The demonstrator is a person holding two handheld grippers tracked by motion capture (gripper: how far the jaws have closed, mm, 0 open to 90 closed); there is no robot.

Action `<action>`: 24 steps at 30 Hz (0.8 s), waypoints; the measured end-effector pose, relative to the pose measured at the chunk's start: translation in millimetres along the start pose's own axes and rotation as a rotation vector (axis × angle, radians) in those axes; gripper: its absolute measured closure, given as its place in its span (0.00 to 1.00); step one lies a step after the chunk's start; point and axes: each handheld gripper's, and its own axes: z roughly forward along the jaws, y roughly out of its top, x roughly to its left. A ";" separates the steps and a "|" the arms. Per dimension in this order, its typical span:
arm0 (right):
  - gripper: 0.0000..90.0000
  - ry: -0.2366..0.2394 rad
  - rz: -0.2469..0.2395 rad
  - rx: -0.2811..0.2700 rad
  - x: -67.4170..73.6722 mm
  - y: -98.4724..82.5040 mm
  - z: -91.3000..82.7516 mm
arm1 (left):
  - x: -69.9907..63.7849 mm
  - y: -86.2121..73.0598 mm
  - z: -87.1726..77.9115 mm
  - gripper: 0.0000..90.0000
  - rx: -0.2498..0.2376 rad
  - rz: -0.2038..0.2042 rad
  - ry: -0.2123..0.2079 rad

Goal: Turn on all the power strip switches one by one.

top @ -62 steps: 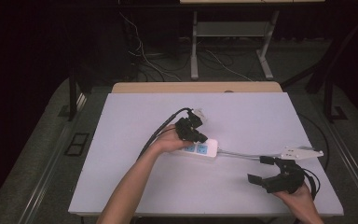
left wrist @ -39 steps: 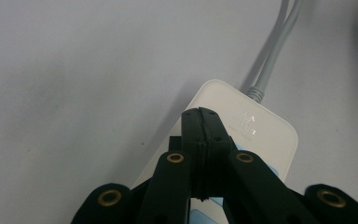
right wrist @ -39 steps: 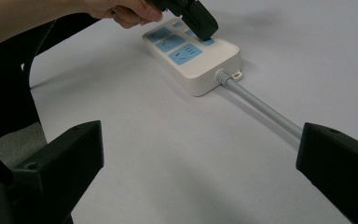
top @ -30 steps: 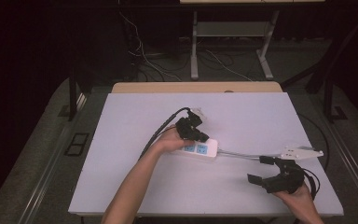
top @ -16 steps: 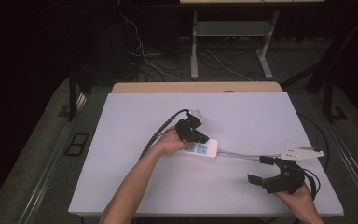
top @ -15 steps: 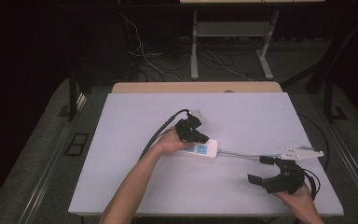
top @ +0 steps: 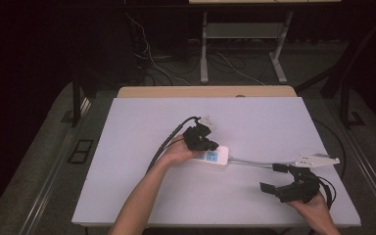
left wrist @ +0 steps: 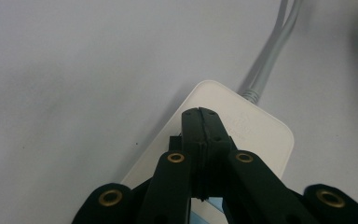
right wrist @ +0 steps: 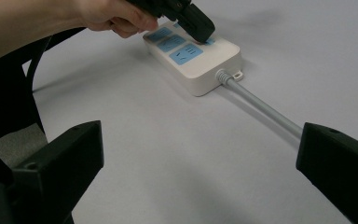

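Pressing my closed left gripper [top: 209, 145] down on the power strip [top: 214, 157], mid-surface, right gripper [top: 283, 184] waiting wide open.

My left gripper's jaws are clamped together with nothing between them, and in the left gripper view the tips sit right on the strip's white top, near the end where the cord [right wrist: 261, 106] leaves; from the right gripper view they look to be touching a blue socket panel. The strip lies flat on the white surface [top: 254, 122], its grey cord running off toward my right side. I judge it a light, rigid plastic box with smooth, slick faces, likely to skate if nudged, so I'd pinch it across the long sides. The cord is bendy and will drag. My right gripper is holding nothing, low near the surface's front edge.
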 end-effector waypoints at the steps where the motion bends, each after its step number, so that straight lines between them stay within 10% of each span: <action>1: 0.01 0.001 -0.002 0.000 0.2 0.0 -0.1 | -0.6 -0.2 -2.3 0.99 -0.004 0.003 0.005; 14: 0.01 0.001 -0.003 0.002 0.9 0.1 0.8 | -4.6 -8.5 -39.8 0.99 -0.074 -0.023 0.066; 24: 0.01 -0.001 -0.001 -0.008 1.1 0.9 -0.9 | -5.6 -32.3 -82.7 0.52 -0.160 -0.124 0.085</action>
